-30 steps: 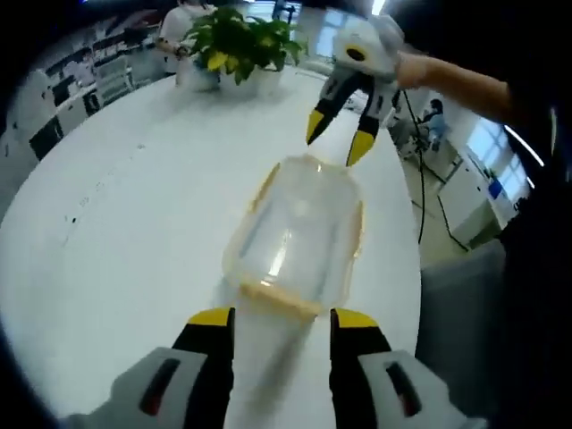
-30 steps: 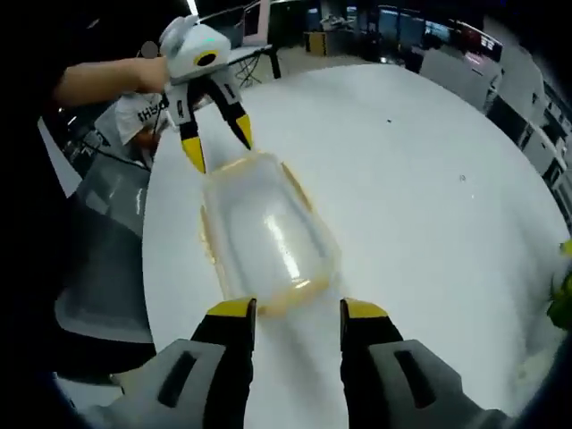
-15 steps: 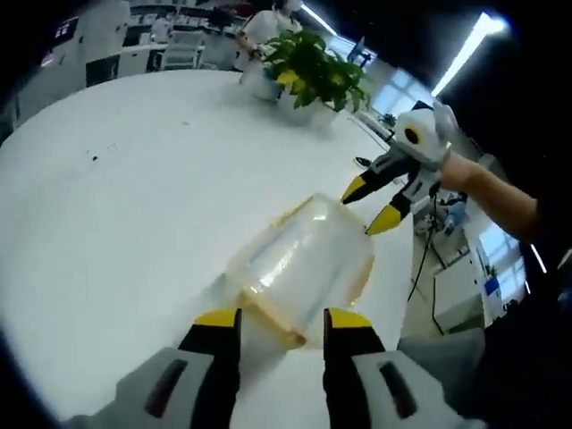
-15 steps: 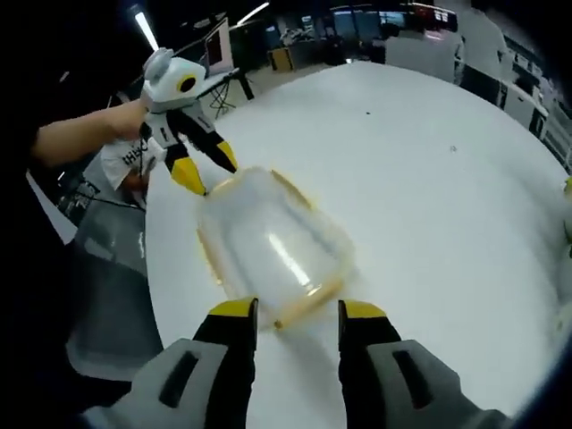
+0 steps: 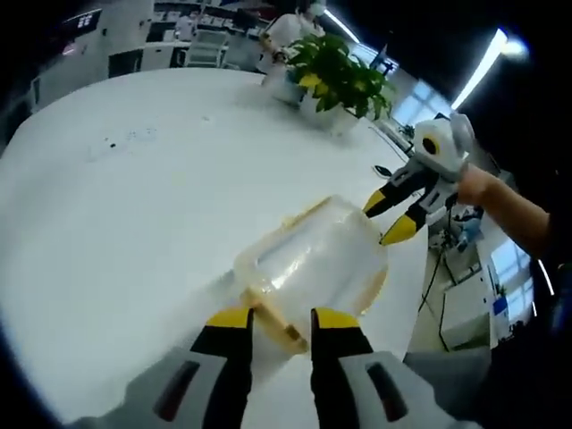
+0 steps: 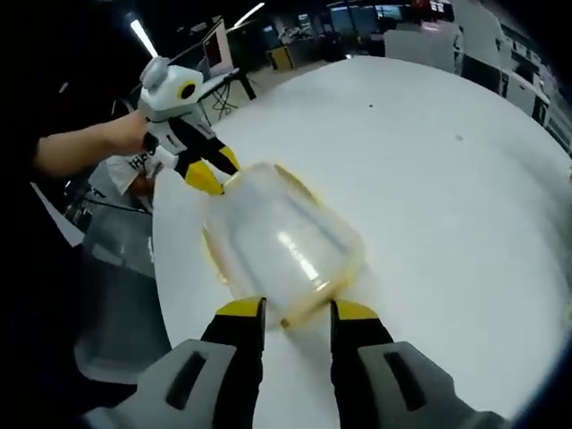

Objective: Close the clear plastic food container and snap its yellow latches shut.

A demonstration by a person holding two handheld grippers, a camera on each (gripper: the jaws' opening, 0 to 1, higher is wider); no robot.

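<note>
The clear plastic food container [image 5: 313, 259] with yellow latches lies on the white round table [image 5: 116, 206], near its edge. My left gripper [image 5: 281, 319] is at one short end, jaws open a little, with a yellow latch [image 5: 273, 313] lying between them. My right gripper [image 6: 298, 310] stands at the opposite short end of the container [image 6: 281, 241], jaws open and close beside the yellow latch [image 6: 308, 304] there. Each gripper faces the other across the box: the right gripper [image 5: 386, 218] in the left gripper view, the left gripper [image 6: 216, 170] in the right gripper view.
A potted green plant [image 5: 340, 76] stands at the far side of the table, with a person [image 5: 290, 27] behind it. The table's edge [image 6: 165, 259] runs just beside the container, with a grey chair [image 6: 116, 268] below. The person's forearm [image 6: 80, 152] holds the left gripper.
Both grippers have come closer to the container's ends and their jaws have narrowed around the latches. The views have tilted with the hands.
</note>
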